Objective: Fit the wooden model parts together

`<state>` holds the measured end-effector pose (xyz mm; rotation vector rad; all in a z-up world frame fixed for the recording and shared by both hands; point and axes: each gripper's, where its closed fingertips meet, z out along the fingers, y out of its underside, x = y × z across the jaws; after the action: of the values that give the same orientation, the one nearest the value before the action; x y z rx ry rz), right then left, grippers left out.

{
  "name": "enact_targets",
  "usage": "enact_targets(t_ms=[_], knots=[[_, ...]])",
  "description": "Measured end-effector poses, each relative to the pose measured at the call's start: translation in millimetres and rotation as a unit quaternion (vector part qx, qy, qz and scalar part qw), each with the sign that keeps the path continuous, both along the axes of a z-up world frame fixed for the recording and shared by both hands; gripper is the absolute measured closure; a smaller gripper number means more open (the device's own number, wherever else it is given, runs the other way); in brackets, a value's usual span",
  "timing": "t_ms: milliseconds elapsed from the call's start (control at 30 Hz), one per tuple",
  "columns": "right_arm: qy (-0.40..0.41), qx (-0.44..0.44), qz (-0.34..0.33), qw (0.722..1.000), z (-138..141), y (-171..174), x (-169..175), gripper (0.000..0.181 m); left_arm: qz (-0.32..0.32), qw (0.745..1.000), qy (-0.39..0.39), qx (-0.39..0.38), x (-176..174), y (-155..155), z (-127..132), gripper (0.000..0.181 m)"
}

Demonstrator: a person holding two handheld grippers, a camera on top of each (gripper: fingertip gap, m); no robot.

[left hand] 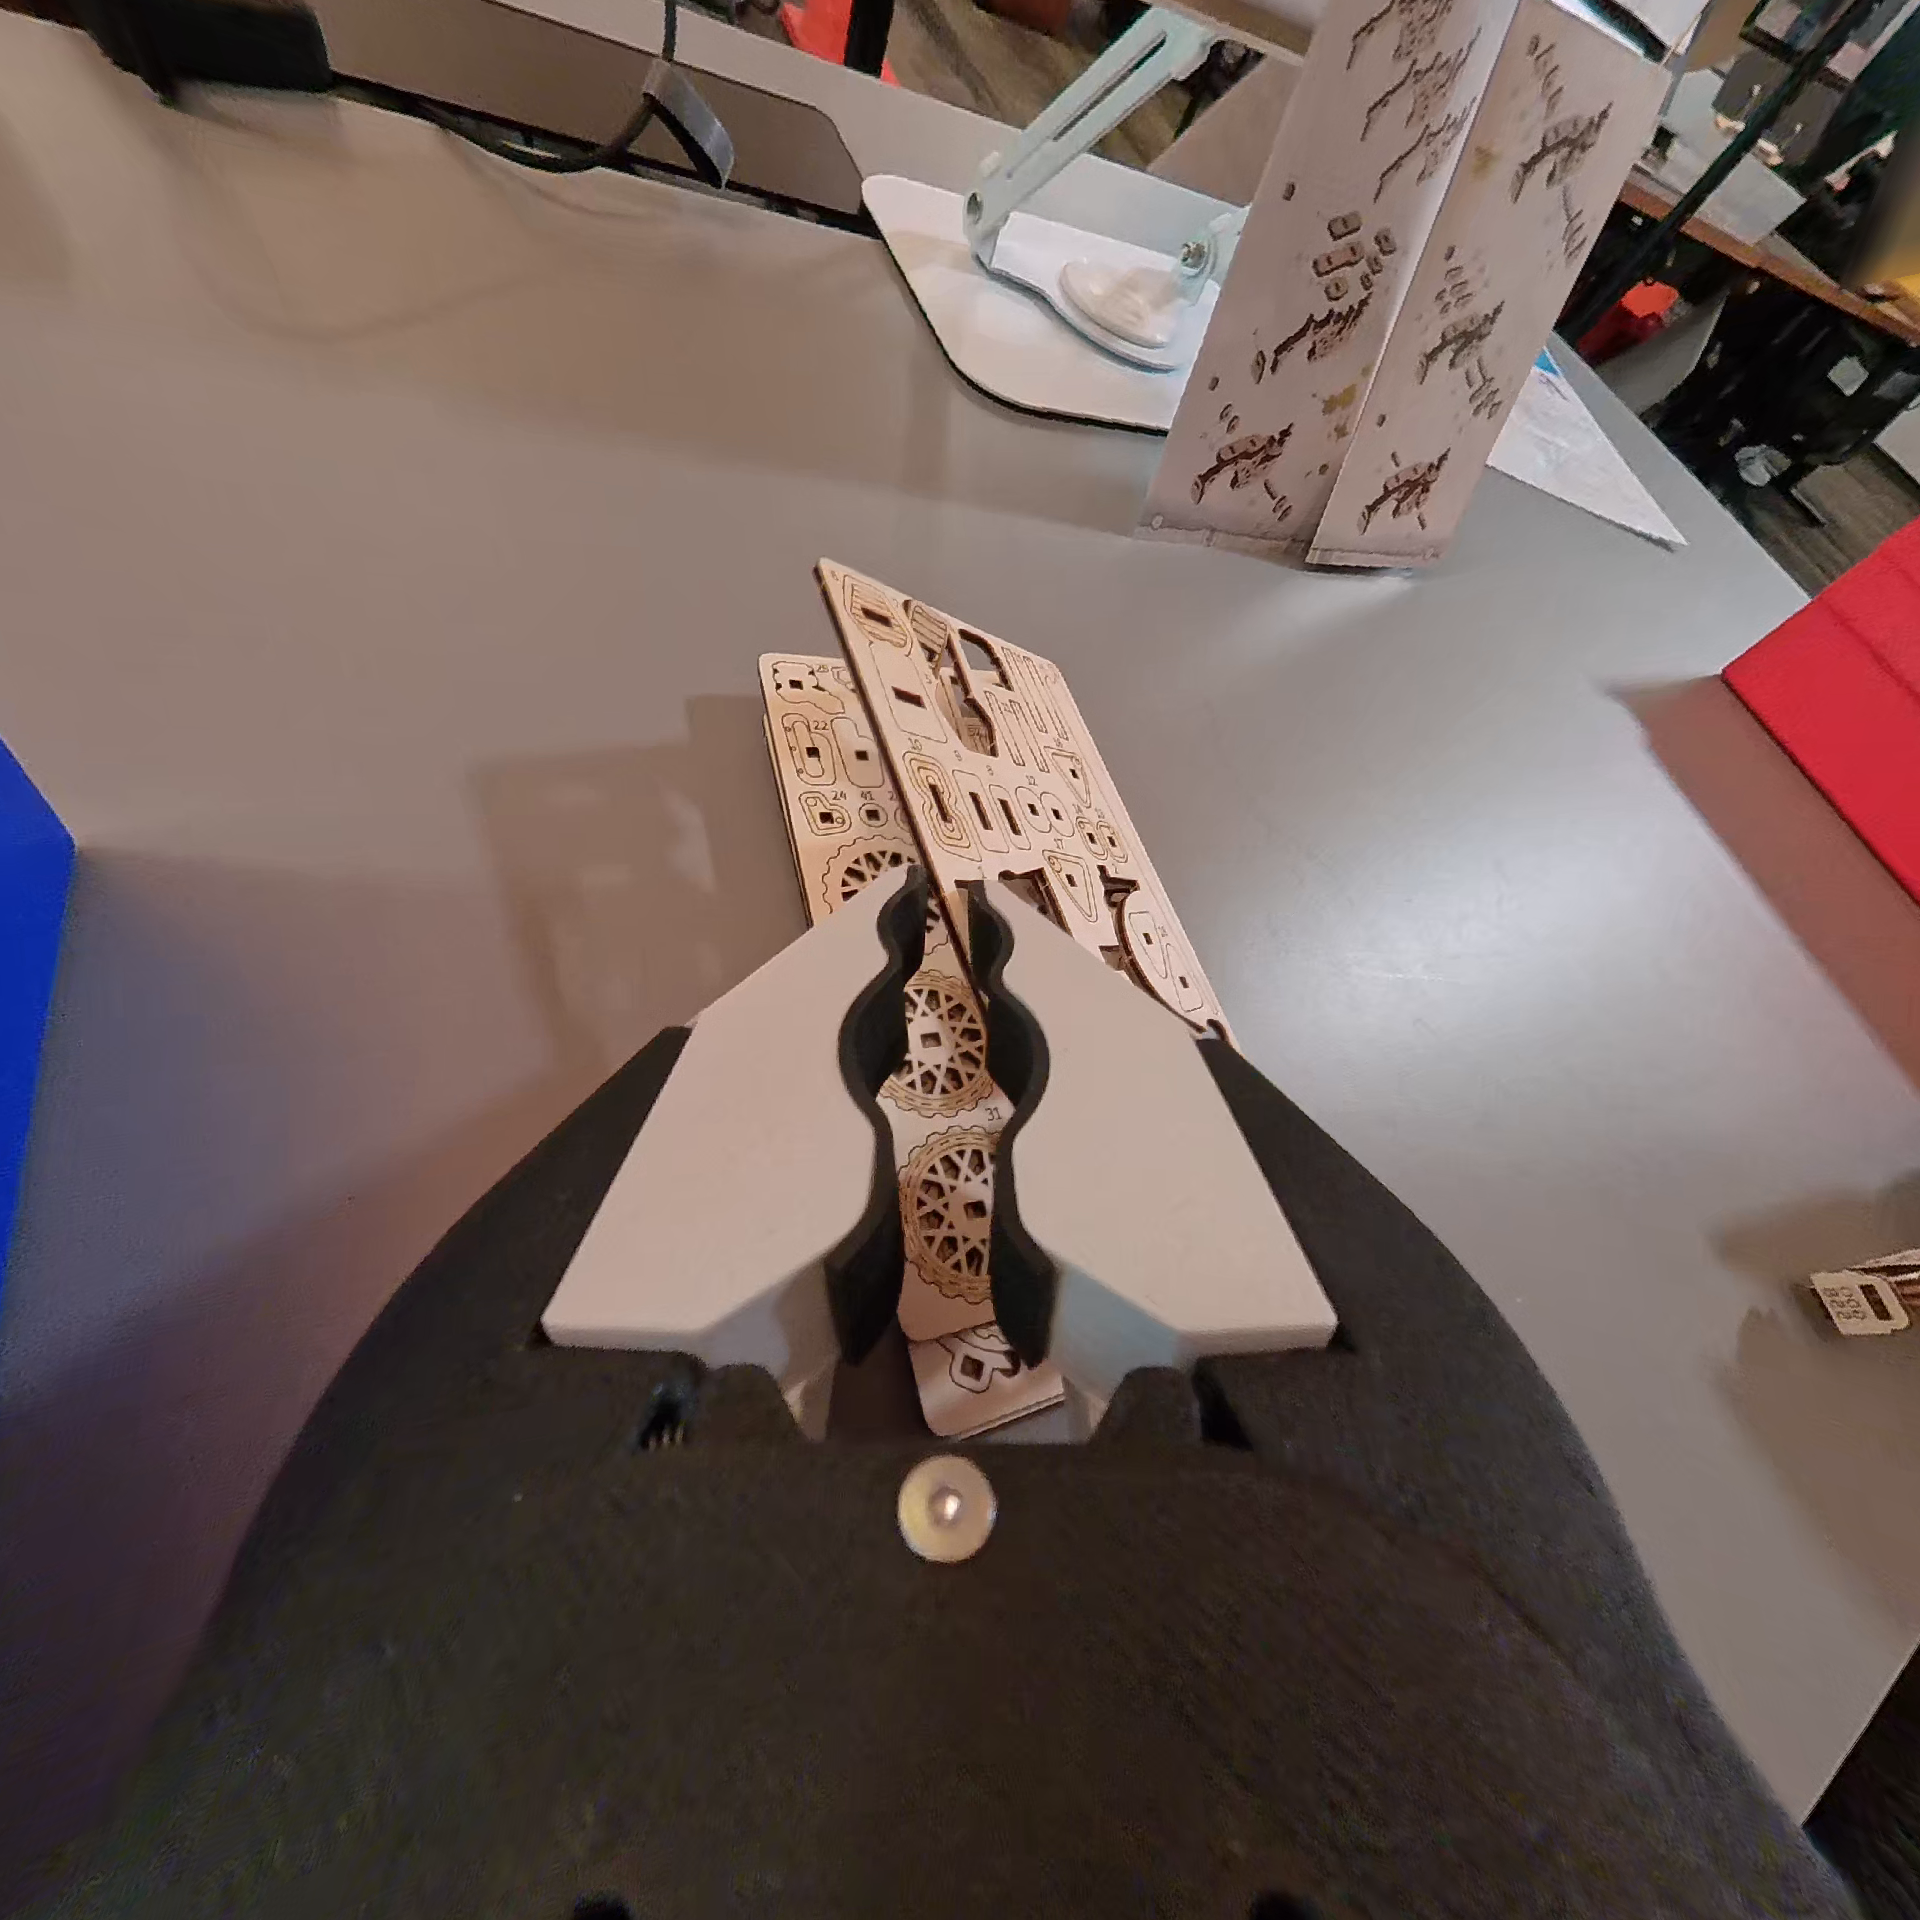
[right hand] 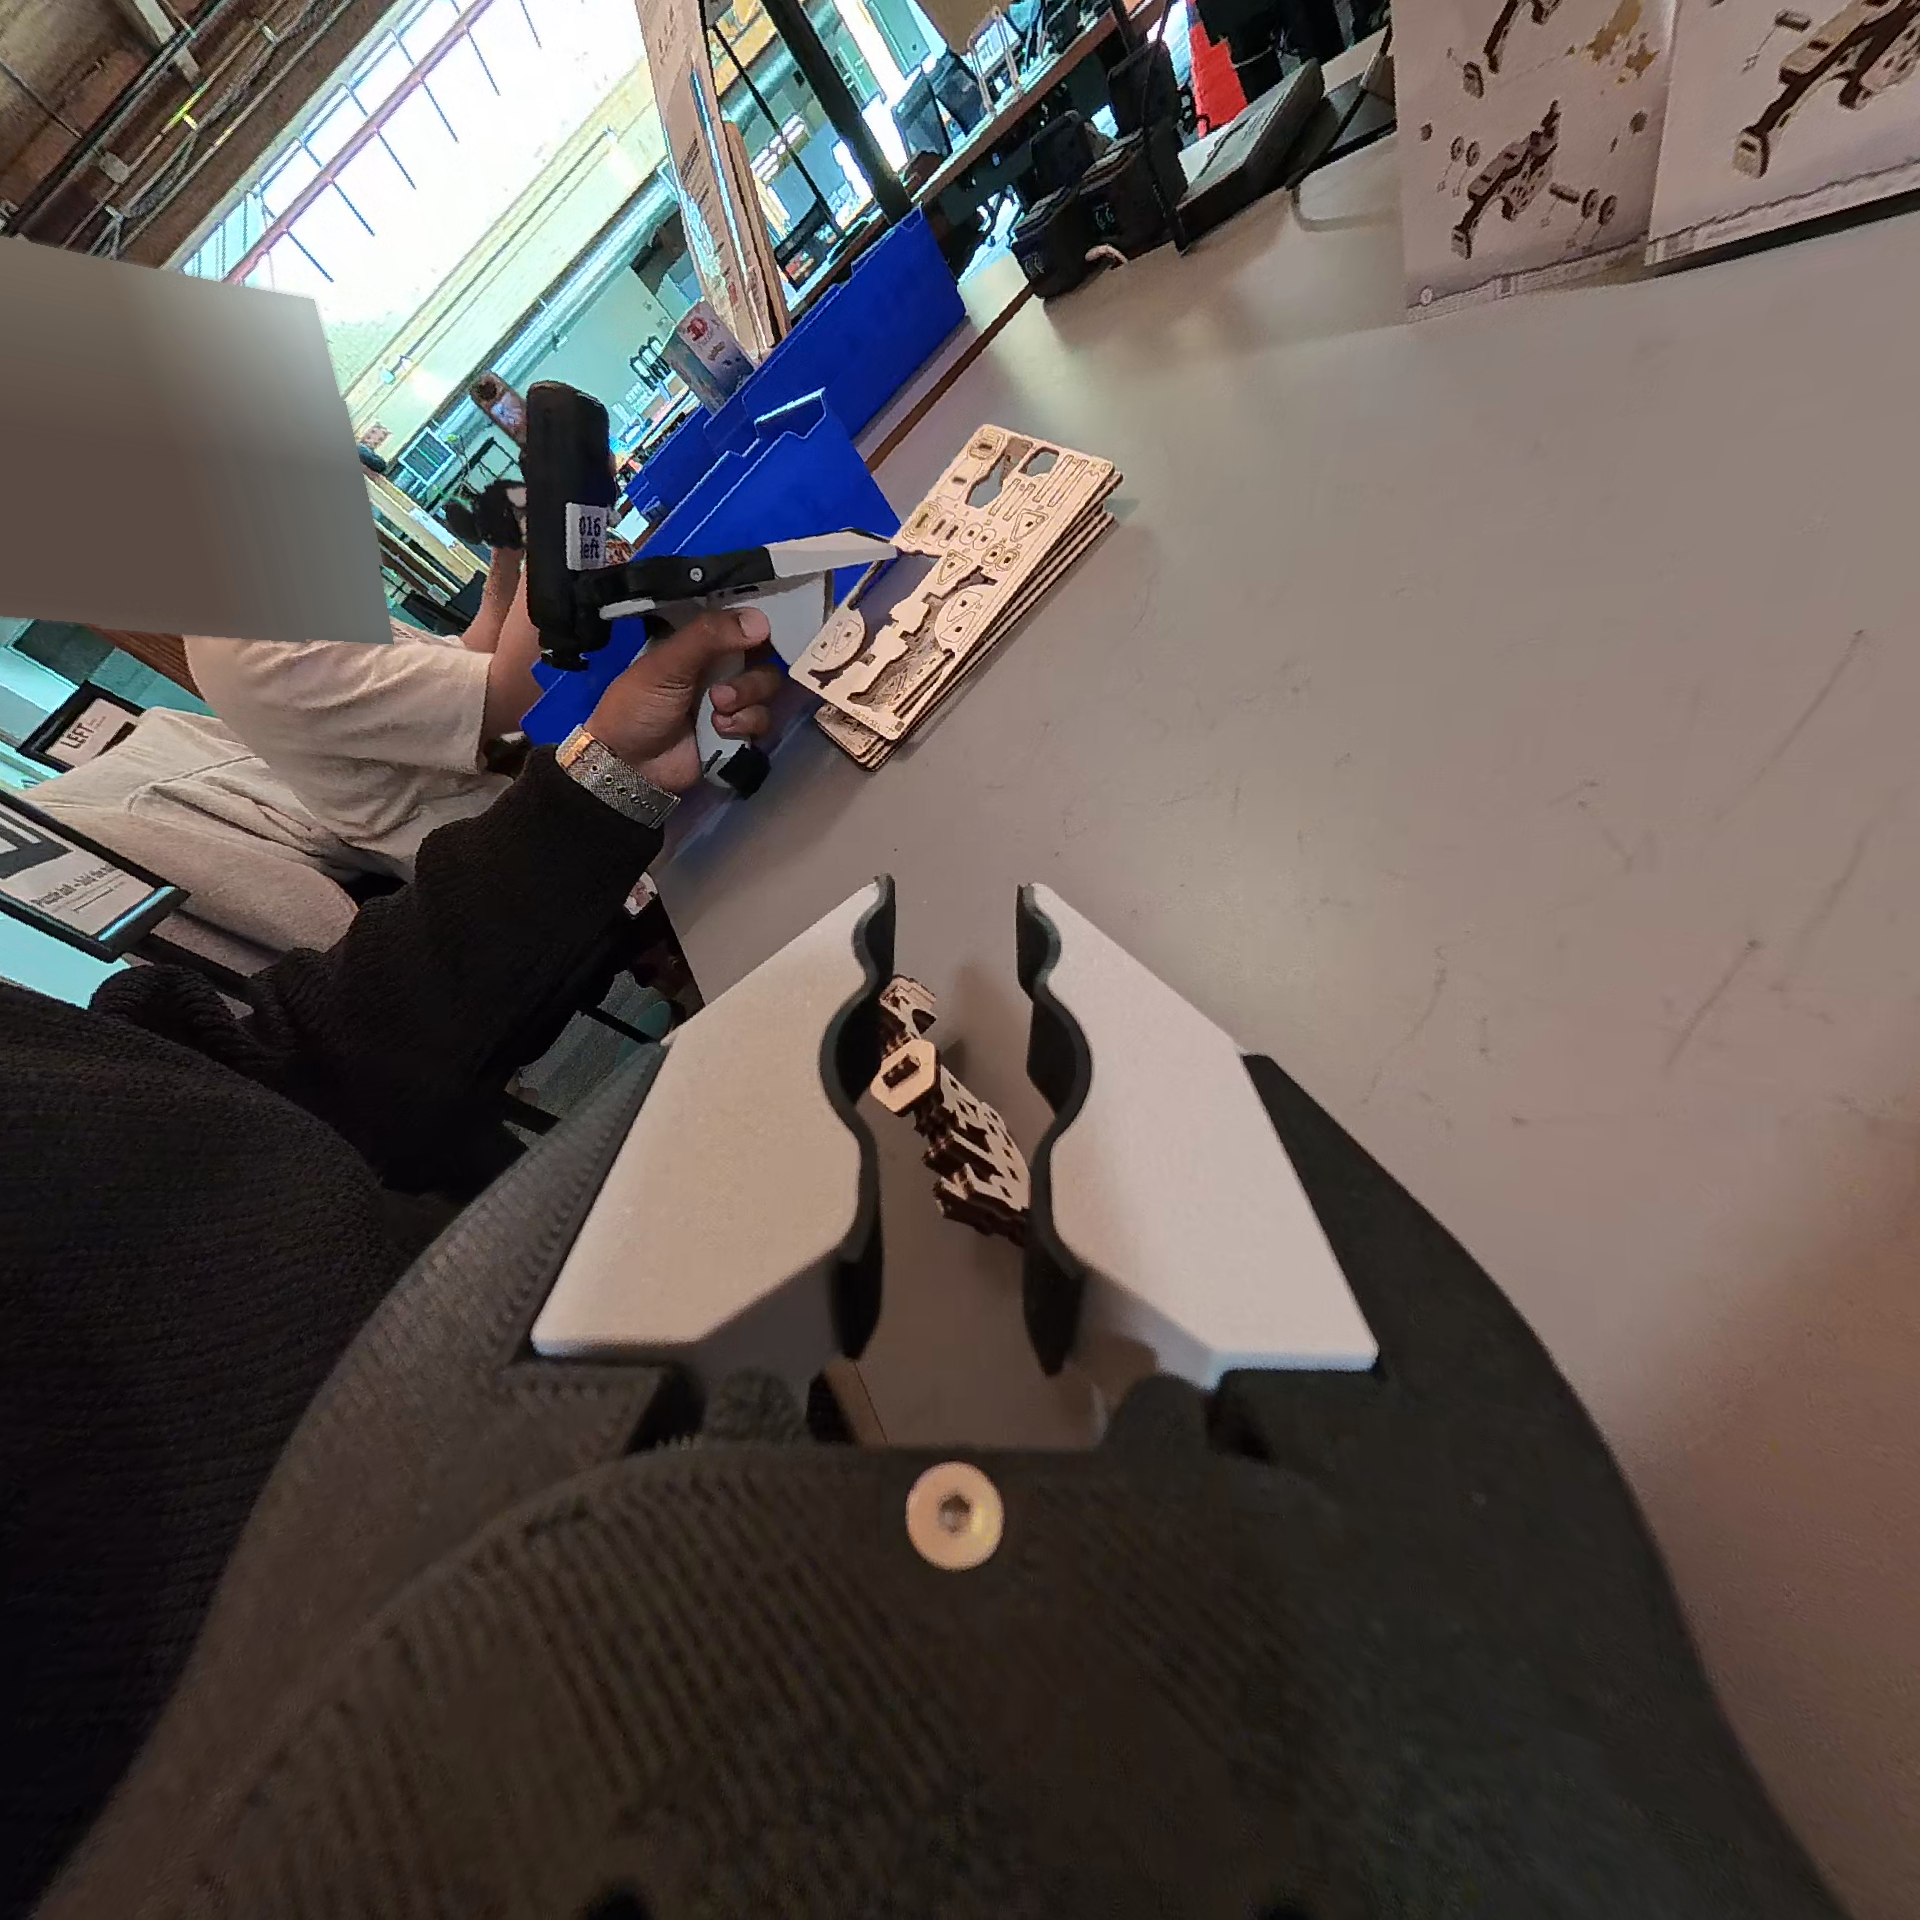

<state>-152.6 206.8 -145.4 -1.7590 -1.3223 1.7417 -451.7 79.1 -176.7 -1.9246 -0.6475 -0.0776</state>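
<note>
A stack of laser-cut wooden part sheets (right hand: 1023, 540) lies on the grey table (left hand: 416, 520). My left gripper (left hand: 943, 899) is shut on the near edge of the top sheet (left hand: 997, 748), which is tilted up off the lower sheet (left hand: 821, 769). The left gripper also shows in the right wrist view (right hand: 888, 545), held by a hand at the stack. A small dark wooden assembly (right hand: 951, 1117) lies on the table between the fingers of my open right gripper (right hand: 956, 904); the fingers do not touch it. The assembly also shows at the right edge of the left wrist view (left hand: 1865, 1299).
Folded instruction sheets (left hand: 1382, 312) stand upright behind the stack. A white stand base (left hand: 1039, 291) sits at the back. A blue bin (right hand: 831, 343) is left of the stack, a red object (left hand: 1849, 707) on the right. A person's arm (right hand: 520, 914) reaches in from the left. Some 35 cm of space lies between my two pairs of fingers.
</note>
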Motion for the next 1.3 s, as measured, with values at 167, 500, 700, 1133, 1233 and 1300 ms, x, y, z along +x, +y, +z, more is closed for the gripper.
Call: enact_targets(t_ms=[167,500,700,1133,1233,1300], knots=[[0.0,-0.001,0.0,1.0,-0.1,0.2,-0.1,0.159,-0.005,1.0,0.001,0.01,1.6,1.4,3.8,0.175],[0.0,-0.002,0.0,1.0,-0.2,0.2,-0.4,0.159,-0.036,0.997,0.035,0.053,12.1,7.7,23.5,0.175],[0.001,-0.002,-0.001,1.0,0.0,0.5,-0.6,0.159,-0.078,0.989,0.085,0.097,30.3,14.7,46.1,0.176],[0.053,0.017,-0.041,0.998,19.0,25.2,-25.2,0.159,-0.151,0.955,0.023,0.256,77.1,21.2,102.6,0.176],[0.085,0.021,-0.049,0.995,34.5,27.8,-37.6,0.157,-0.185,0.938,-0.017,0.292,95.9,24.7,113.3,0.177],[0.102,0.041,-0.048,0.993,43.0,26.5,-48.7,0.156,-0.207,0.928,-0.041,0.308,108.9,28.0,117.2,0.177]])
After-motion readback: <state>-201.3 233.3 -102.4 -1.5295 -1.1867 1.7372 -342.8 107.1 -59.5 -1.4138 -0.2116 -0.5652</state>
